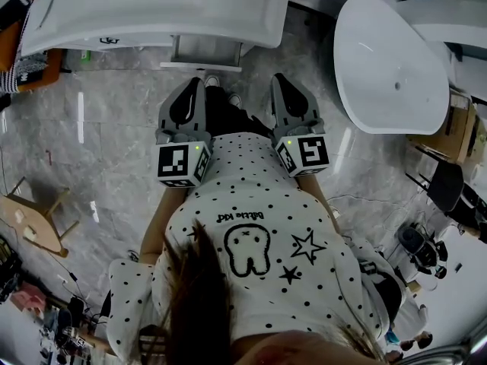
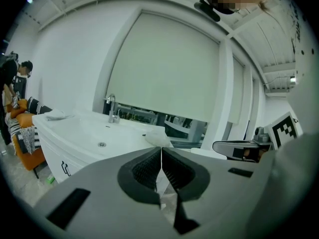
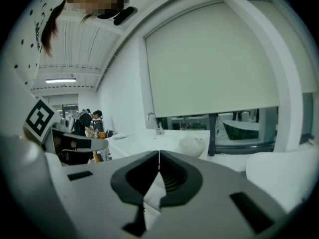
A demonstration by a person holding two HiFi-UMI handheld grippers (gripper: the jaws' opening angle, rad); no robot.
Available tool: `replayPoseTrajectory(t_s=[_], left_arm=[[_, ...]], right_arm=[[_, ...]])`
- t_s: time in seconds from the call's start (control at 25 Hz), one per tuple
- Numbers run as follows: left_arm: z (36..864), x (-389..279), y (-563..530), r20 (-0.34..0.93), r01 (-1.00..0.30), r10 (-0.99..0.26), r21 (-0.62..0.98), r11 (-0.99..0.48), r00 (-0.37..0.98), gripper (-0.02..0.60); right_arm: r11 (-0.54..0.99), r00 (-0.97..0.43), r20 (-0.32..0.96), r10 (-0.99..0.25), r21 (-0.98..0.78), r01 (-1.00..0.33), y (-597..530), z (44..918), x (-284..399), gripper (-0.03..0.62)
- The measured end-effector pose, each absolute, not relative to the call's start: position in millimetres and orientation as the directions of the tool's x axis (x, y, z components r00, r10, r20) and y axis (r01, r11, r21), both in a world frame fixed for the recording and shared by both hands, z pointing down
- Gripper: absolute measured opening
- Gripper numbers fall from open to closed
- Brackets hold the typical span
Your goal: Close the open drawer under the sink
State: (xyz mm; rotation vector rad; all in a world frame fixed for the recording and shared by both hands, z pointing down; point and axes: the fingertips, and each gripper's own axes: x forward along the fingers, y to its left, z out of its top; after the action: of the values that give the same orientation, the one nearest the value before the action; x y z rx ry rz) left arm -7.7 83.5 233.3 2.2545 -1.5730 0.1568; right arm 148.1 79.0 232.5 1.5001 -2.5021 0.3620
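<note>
In the head view a white sink vanity (image 1: 152,10) stands at the top, and its white drawer (image 1: 207,55) juts out open beneath the counter. Both grippers are held side by side in front of the drawer, a short way from it and pointing toward it. The left gripper (image 1: 199,84) is shut with nothing in it, its pads meeting in the left gripper view (image 2: 161,149). The right gripper (image 1: 278,79) is also shut and empty (image 3: 159,153). The basin (image 2: 101,136) and faucet (image 2: 112,108) show ahead.
A white freestanding bathtub (image 1: 392,67) stands to the right of the vanity. A wooden stool (image 1: 34,220) is on the marble floor at left, an orange seat (image 1: 34,63) beside the vanity. A white lump (image 3: 192,146) lies on the counter. People stand far off (image 2: 15,81).
</note>
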Motion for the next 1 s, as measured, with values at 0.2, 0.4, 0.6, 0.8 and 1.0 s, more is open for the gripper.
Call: replayPoseTrajectory(t_s=[0.2, 0.4, 0.6, 0.8, 1.0], left_arm=[[229.7, -20.1, 63.3, 0.305, -0.912, -0.873, 0.276, -0.302, 0.381, 0.012], [229.8, -33.7, 39.5, 0.304, -0.9, -0.863, 0.298, -0.317, 0.404, 0.012], [232.3, -41.3, 24.0, 0.294, -0.877, -0.844, 0.327, -0.351, 0.448, 0.012], [227.6, -54.1, 11.2, 0.234, -0.838, -0.83, 0.363, -0.408, 0.506, 0.012], [215.7, -59.5, 2.8, 0.17, -0.805, -0.817, 0.368, -0.466, 0.551, 0.012]], right_arm=[[0.454, -0.455, 0.321, -0.831, -0.081, -0.887, 64.5, 229.8, 132.5, 0.014], [0.441, -0.441, 0.331, -0.834, -0.081, -0.894, 46.4, 229.7, 115.9, 0.014], [0.395, -0.395, 0.344, -0.851, -0.075, -0.916, 36.3, 231.5, 111.8, 0.014], [0.37, -0.37, 0.347, -0.862, -0.069, -0.927, 27.1, 234.6, 97.7, 0.014], [0.352, -0.354, 0.346, -0.869, -0.072, -0.933, 22.1, 236.7, 86.6, 0.014]])
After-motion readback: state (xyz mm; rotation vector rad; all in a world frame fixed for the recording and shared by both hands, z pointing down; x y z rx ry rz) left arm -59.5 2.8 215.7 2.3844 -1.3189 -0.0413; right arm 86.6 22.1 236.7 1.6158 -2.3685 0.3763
